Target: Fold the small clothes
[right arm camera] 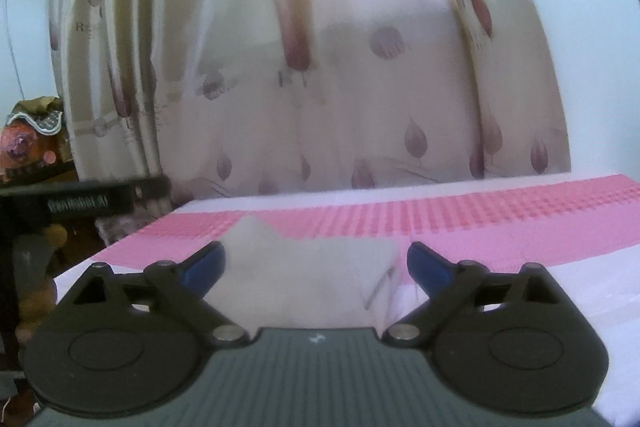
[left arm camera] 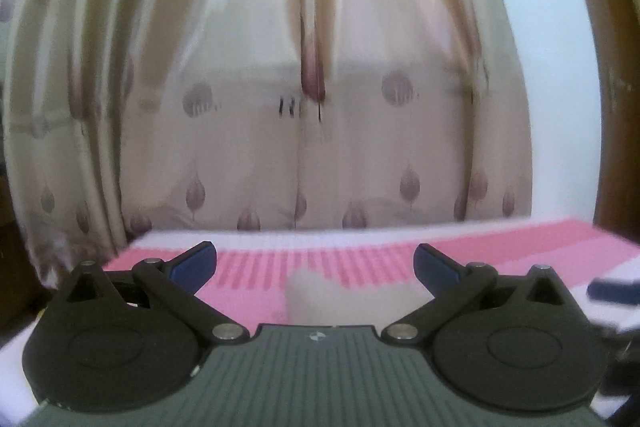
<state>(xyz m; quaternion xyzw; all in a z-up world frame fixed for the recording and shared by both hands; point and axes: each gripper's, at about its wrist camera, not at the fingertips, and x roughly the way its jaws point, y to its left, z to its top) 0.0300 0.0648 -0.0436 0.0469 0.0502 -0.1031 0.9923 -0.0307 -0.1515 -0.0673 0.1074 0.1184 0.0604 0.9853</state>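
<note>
A beige curtain [right arm camera: 320,67] with purple leaf prints hangs behind a pink-and-white bed [right arm camera: 500,219]. A pale grey garment [right arm camera: 304,275] lies flat on the near part of the bed. The right gripper [right arm camera: 316,267] hovers over it, jaws wide and holding nothing. The left gripper [left arm camera: 316,267] has its jaws wide too, with the garment's blurred edge [left arm camera: 316,291] between them.

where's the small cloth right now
In the right wrist view the pale cloth lies flat on the pink mat, between the open right gripper jaws, before the curtain.
</note>
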